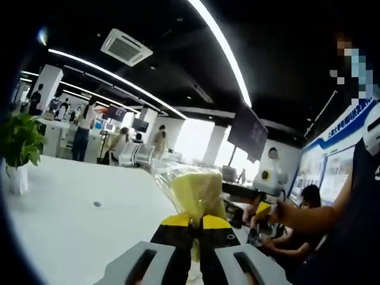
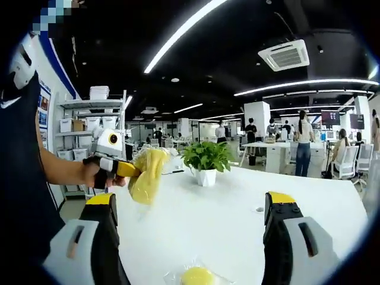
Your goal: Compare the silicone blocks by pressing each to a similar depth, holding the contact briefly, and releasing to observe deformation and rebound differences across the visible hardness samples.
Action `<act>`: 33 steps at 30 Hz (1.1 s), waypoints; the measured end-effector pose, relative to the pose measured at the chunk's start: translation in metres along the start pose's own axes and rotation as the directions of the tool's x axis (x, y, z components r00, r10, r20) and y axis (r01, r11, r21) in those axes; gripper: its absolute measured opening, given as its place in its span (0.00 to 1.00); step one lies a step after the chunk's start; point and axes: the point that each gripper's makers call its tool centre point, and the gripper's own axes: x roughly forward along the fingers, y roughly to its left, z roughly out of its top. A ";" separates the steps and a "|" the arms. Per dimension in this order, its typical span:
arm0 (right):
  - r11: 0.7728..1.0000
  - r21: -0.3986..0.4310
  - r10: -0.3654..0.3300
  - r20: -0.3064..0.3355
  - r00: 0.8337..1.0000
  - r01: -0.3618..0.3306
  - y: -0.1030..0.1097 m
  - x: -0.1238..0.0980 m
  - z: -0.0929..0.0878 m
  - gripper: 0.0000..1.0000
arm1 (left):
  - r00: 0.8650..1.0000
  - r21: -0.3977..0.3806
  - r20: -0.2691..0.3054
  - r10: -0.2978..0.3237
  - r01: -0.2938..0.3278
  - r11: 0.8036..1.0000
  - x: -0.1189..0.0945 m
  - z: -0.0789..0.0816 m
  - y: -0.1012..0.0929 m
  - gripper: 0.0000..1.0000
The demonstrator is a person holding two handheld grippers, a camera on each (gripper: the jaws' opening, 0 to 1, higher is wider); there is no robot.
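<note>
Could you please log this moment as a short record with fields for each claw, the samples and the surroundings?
left claw: shut on a yellow block in clear wrap, held up off the white table
right claw: open, holding nothing, above the table
second sample: a yellow wrapped piece lying on the table between the right claw's jaws, at the bottom edge of the right gripper view
other item: potted plant on the table
pressing: neither sample is being pressed now

Grey left gripper (image 1: pixel 196 224) yellow-tipped black jaws, right gripper (image 2: pixel 190 205) alike, dark top (image 2: pixel 21 178)
</note>
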 end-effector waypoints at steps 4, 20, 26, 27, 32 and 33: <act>0.998 0.029 -0.056 -0.011 0.998 0.057 -0.009 -0.020 -0.017 0.96 | 1.000 -0.027 -0.003 0.008 -0.008 1.000 0.001 -0.003 0.006 0.01; 0.975 0.026 -0.219 -0.083 0.972 0.222 -0.025 -0.096 -0.079 0.96 | 0.997 0.015 -0.063 0.046 -0.045 0.999 0.005 -0.027 0.027 0.00; 0.968 0.050 -0.243 -0.088 0.966 0.248 -0.027 -0.105 -0.091 0.96 | 0.994 0.036 -0.074 0.075 -0.073 0.997 0.006 -0.036 0.040 0.00; 0.967 0.051 -0.245 -0.090 0.965 0.250 -0.025 -0.105 -0.091 0.96 | 0.994 0.031 -0.076 0.076 -0.074 0.997 0.006 -0.038 0.042 0.00; 0.965 0.042 -0.254 -0.096 0.963 0.259 -0.024 -0.108 -0.097 0.96 | 0.986 -0.095 -0.141 0.089 -0.103 0.990 0.005 -0.060 0.058 0.00; 0.965 0.043 -0.255 -0.095 0.962 0.260 -0.025 -0.109 -0.098 0.96 | 0.982 -0.114 -0.163 0.095 -0.115 0.987 0.005 -0.065 0.062 0.00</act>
